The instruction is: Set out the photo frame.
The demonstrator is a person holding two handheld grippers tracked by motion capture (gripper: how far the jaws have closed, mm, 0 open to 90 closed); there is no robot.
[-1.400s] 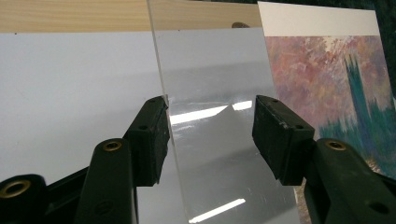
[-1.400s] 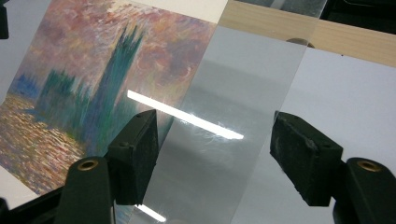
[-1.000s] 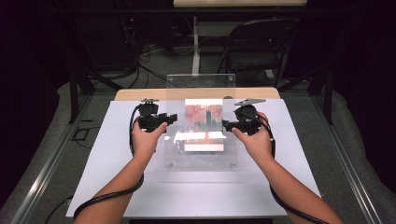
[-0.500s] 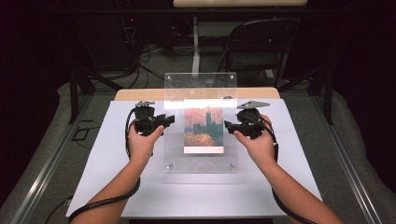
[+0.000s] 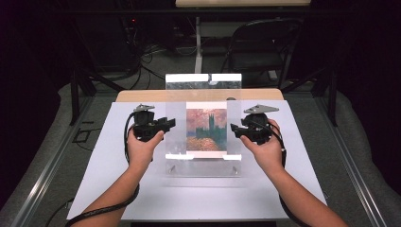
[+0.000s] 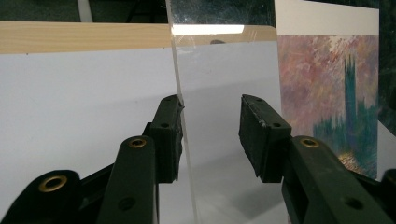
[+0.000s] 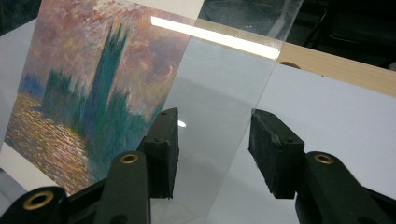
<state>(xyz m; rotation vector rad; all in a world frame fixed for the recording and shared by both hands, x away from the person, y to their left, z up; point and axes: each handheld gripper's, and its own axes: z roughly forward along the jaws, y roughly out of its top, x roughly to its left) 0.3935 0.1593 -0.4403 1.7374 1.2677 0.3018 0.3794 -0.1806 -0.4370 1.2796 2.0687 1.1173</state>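
Note:
A clear acrylic sheet [image 5: 176,139] stands nearly upright on the white mat, with a painted print of a tower at sunset [image 5: 206,128] against it. My left gripper [image 5: 168,124] is at its left edge. In the left gripper view the sheet's edge [image 6: 180,74] runs between the jaws beside the left pad [image 6: 169,135], and the other pad stands apart. My right gripper [image 5: 235,127] straddles the right edge [image 7: 261,93] with a gap to the right pad [image 7: 273,154]. Both pairs of jaws have just been closing around the sheet. The print [image 7: 93,84] fills the left.
A second clear sheet [image 5: 203,169] lies flat on the white mat [image 5: 104,165] in front of the upright one. A glaring clear panel [image 5: 203,81] shows above the wooden table edge [image 5: 142,96]. A chair [image 5: 265,42] and cables are on the floor beyond.
The clear sheet with the print has tipped up from a low, glare-washed slant to nearly upright. Both hands have stayed at its side edges.

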